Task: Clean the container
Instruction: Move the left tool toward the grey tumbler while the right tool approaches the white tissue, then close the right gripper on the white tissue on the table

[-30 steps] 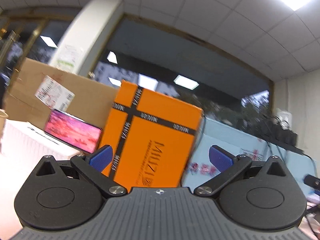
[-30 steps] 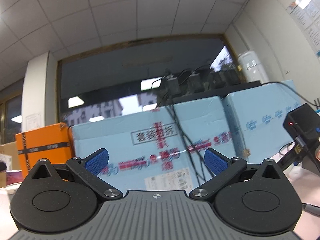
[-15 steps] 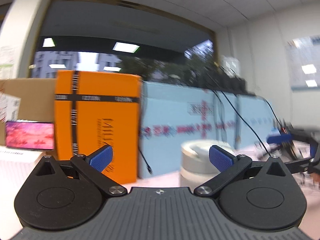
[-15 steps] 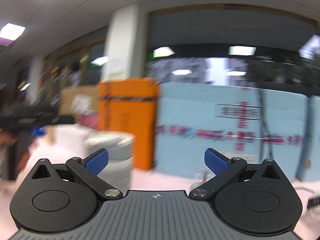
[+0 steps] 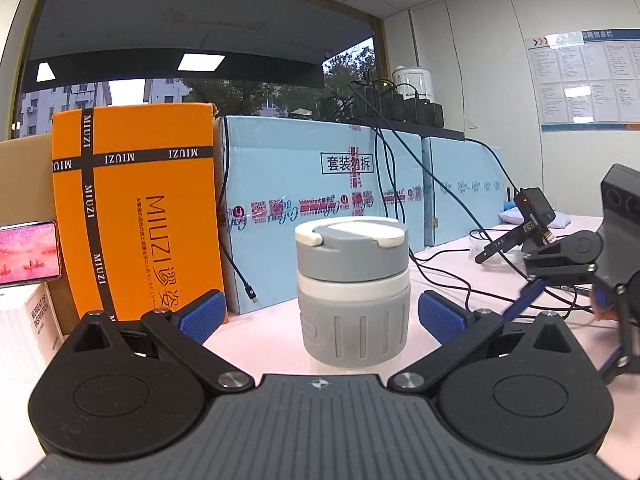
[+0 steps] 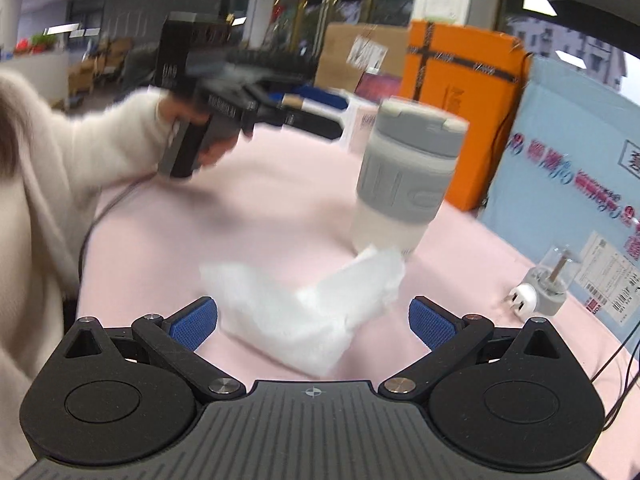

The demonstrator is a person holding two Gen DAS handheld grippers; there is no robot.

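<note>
A grey and white lidded container stands upright on the pink table, straight ahead of my left gripper, which is open and empty with the container a little beyond its blue fingertips. In the right wrist view the same container stands further off, with a crumpled white tissue lying at its foot. My right gripper is open and empty, just short of the tissue. The left gripper, held in a hand, also shows in the right wrist view.
An orange box and light blue cartons stand behind the container, with black cables trailing over the table. A phone leans at left. A small white plug and clear holder lie at right.
Both grippers have tilted down from facing the boxes and ceiling. The container and tissue have come into view. Both stay open.
</note>
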